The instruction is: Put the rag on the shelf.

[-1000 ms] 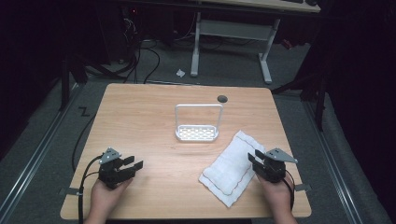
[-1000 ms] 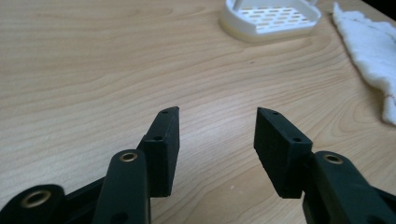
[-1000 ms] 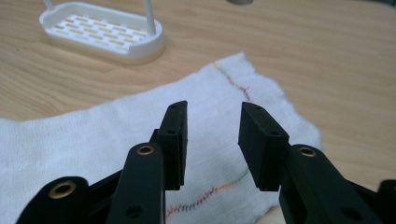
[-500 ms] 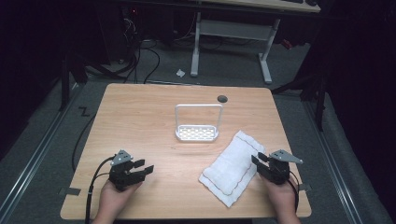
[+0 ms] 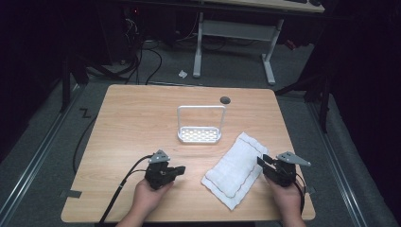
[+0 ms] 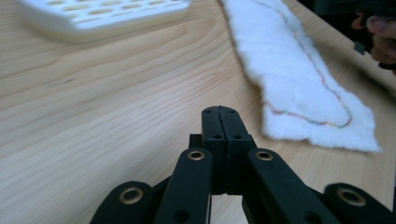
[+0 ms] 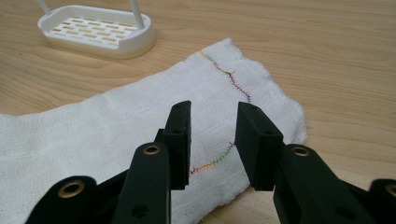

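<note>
Because it lies flat and limp at lower right of the high view, the white cloth [image 5: 235, 168] looks light and soft, likely to sag when lifted; a stitched edge or corner seems the best hold. The right gripper [image 7: 212, 140], jaws spread, hangs over its near end. The left gripper [image 6: 219, 122], jaws pressed together and empty, sits over bare wood left of it. Above centre stands a white rack [image 5: 200, 133] on the wooden table [image 5: 137, 113], with dark floor and cables beyond.
</note>
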`<state>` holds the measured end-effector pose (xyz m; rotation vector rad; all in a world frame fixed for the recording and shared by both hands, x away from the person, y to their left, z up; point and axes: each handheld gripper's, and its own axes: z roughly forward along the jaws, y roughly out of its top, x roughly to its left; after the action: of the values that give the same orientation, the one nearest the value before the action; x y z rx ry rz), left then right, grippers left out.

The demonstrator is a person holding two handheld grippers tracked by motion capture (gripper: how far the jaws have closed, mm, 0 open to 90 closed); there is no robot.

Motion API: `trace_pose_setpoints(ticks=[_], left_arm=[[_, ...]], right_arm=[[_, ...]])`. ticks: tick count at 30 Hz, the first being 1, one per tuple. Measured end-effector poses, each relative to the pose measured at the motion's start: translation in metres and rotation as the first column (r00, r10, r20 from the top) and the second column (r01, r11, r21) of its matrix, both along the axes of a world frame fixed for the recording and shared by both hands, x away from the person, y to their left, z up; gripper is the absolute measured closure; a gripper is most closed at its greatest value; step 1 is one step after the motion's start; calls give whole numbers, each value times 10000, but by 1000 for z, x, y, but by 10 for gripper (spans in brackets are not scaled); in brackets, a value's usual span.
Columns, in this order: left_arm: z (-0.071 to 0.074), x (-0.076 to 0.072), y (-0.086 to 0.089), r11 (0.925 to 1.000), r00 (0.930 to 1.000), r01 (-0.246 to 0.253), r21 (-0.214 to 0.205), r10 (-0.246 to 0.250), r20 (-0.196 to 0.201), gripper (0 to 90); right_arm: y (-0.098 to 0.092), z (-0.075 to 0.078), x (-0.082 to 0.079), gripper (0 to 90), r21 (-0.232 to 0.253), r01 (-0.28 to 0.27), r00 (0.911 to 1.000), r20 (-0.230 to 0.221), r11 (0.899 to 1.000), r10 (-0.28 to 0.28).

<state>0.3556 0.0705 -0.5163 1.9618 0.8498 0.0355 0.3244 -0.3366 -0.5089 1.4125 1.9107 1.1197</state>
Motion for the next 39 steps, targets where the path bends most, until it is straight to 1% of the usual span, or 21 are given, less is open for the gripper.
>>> trace_pose_setpoints(ticks=[1,2,6,7,8,9,12,13,15,17,18,19,22,25,27,28,29,35,36,38,39], left_arm=[[0,0,0,10000,10000,0,0,0,0,900],[1,1,-13,9997,9997,234,94,-235,28,900],[7,3,-37,9982,9982,590,-66,-589,143,900],[7,3,-37,9982,9982,590,-66,-589,143,896],[9,5,-48,9968,9970,764,-224,-761,140,847],[9,6,-55,9962,9963,849,-197,-847,125,838],[7,9,-74,9930,9930,1174,120,-1175,112,816],[4,10,-80,9918,9924,1217,378,-1222,113,815],[-3,12,-91,9867,9912,1306,965,-1320,87,825],[-11,12,-97,9774,9897,1414,1573,-1433,7,861],[-14,10,-99,9747,9892,1440,1711,-1466,25,881],[-15,8,-98,9742,9885,1435,1741,-1494,214,884],[-15,6,-96,9743,9894,1404,1763,-1449,126,895],[-14,-4,-87,9679,9863,1576,1959,-1640,167,899],[-14,-10,-81,9675,9858,1608,1954,-1670,159,899],[-14,-10,-81,9675,9858,1608,1954,-1670,159,900],[-14,-17,-74,9669,9847,1681,1918,-1738,129,900],[-15,-38,-52,9669,9816,1907,1694,-1899,-212,900],[-15,-38,-52,9669,9816,1907,1694,-1899,-212,900],[-16,-46,-42,9663,9800,1987,1637,-1974,-245,900],[-17,-54,-33,9668,9791,2028,1556,-2024,-186,900]], right_arm=[[0,0,0,664,9,-13,10000,5,10000,13],[-1,0,0,664,19,-28,10000,13,10000,28],[-2,-2,1,664,156,-105,9999,-113,9998,107],[-2,-2,1,664,156,-105,9999,-113,9998,107],[-2,-2,2,663,139,-164,9998,-97,9998,165],[-1,-2,2,663,171,-159,9998,-118,9997,161],[-1,-2,2,662,173,-171,9998,-125,9997,173],[-1,-2,2,662,184,-189,9997,-129,9997,192],[-2,-2,2,662,202,-230,9997,-121,9995,232],[-2,-2,2,662,259,-214,9996,-161,9994,218],[-2,-2,2,662,267,-230,9996,-164,9994,234],[-2,-2,2,662,270,-239,9996,-165,9993,244],[-2,-3,2,662,266,-262,9995,-184,9993,267],[-2,-3,3,663,269,-289,9994,-159,9992,294],[-1,-2,2,667,293,-285,9994,-165,9992,289],[-1,-2,2,674,265,-327,9994,-142,9991,331],[-1,-2,2,678,284,-344,9993,-152,9990,349],[4,-3,3,697,178,-479,9986,-226,9987,483],[5,-3,3,700,118,-516,9984,-238,9986,518],[7,-3,2,701,99,-541,9982,-246,9985,543],[8,-3,2,700,88,-568,9981,-218,9983,569]])
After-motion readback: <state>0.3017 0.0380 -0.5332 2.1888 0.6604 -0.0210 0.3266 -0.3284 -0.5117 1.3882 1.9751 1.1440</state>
